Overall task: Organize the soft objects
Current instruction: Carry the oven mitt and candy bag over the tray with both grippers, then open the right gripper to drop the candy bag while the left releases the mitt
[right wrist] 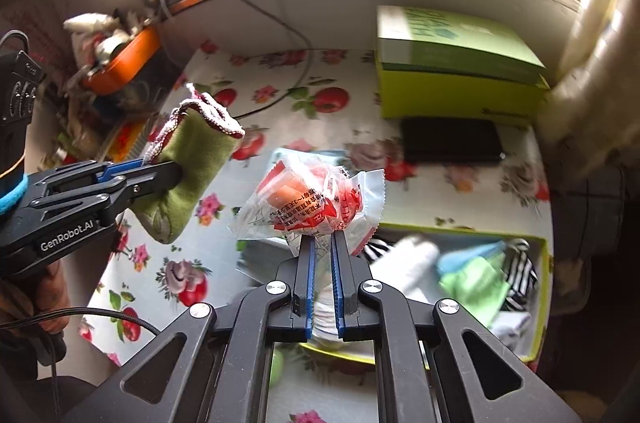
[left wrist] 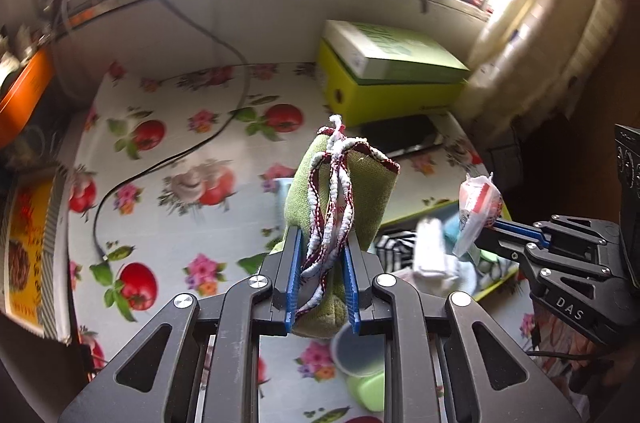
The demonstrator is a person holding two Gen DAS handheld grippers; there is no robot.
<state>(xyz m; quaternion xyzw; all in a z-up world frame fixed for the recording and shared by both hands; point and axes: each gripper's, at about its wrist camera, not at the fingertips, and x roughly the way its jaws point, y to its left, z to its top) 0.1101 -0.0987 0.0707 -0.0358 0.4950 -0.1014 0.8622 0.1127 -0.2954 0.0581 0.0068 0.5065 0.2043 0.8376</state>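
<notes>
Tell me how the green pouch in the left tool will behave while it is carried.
The green pouch is probably soft and light: it bulges around the left tool. Its cords hang loose and may swing or snag. The cloth looks unlikely to slip.

Fuzzy matt green cloth pouch (left wrist: 340,191) with twisted cord; crinkly glossy clear plastic packet (right wrist: 316,207); smooth shiny floral oilcloth covers the desk (left wrist: 168,159); matt black plastic jaws.

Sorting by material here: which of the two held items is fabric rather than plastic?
The green pouch with red-and-white cords, clamped in the left tool. The right tool holds a crinkly clear plastic packet with red print.
</notes>
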